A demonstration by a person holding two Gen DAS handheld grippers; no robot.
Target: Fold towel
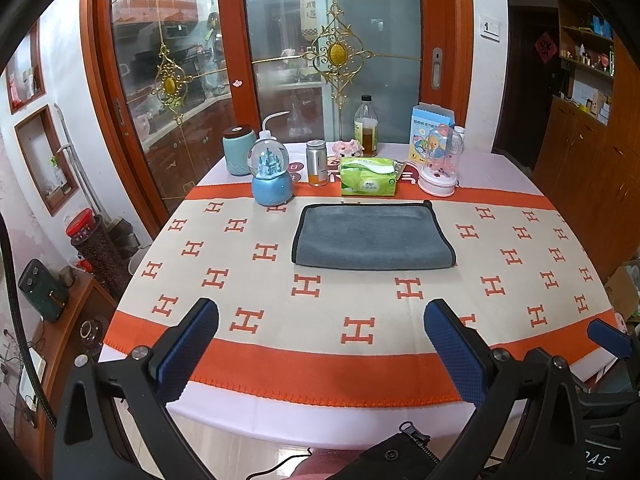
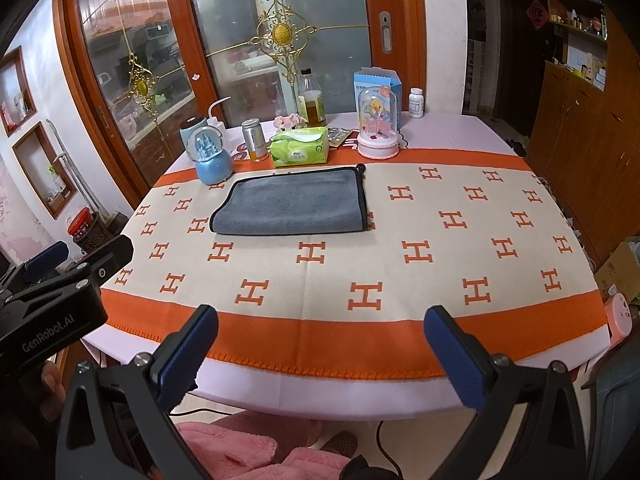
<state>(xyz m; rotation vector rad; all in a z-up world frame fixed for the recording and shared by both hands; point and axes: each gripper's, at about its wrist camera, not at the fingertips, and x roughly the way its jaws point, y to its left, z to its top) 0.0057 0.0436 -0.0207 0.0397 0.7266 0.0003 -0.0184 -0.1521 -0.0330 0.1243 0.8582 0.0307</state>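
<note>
A grey towel (image 1: 370, 237) with black edging lies folded flat on the orange and cream tablecloth, toward the far middle of the table; it also shows in the right wrist view (image 2: 292, 204). My left gripper (image 1: 320, 340) is open and empty, held back over the table's near edge. My right gripper (image 2: 320, 344) is open and empty, also at the near edge. The left gripper's body shows at the left of the right wrist view (image 2: 60, 280).
Behind the towel stand a blue snow globe (image 1: 272, 176), a teal jar (image 1: 239, 151), a metal can (image 1: 317, 162), a green tissue pack (image 1: 370, 178), a bottle (image 1: 366, 127), a pink domed toy (image 1: 440, 164) and a blue box (image 1: 430, 128). Glass doors are behind the table.
</note>
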